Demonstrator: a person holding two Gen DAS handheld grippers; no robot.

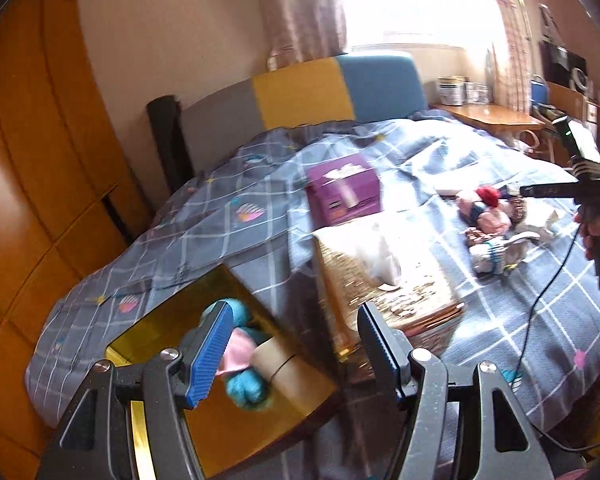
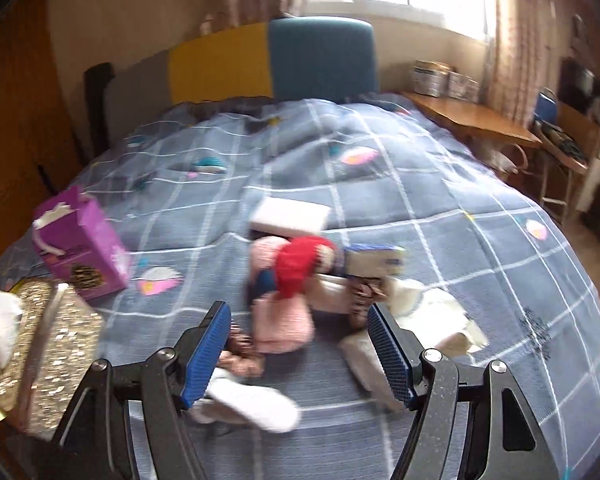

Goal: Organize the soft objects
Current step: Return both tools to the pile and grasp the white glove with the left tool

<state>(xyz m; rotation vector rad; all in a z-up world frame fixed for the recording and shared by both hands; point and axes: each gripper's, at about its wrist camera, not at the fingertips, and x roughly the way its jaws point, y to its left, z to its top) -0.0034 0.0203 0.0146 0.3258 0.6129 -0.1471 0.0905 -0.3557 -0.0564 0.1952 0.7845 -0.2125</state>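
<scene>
The bed (image 2: 440, 216) is covered with a matt checked cloth quilt. The pile of soft things (image 2: 296, 292) is made up of fuzzy pink, red and white fabric. A glittering gold sequin finish is shown by the tissue box (image 1: 380, 280), and glossy printed card by the purple box (image 2: 84, 240). The wardrobe (image 1: 28, 160) is finished in polished, shiny wood. Ribbed blue plastic pads (image 2: 204, 356) are fitted on dull black claw arms.

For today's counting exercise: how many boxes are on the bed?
3: purple box farthest back, glittery tissue box in front of it, open gold box nearest. Others may be hidden.
</scene>
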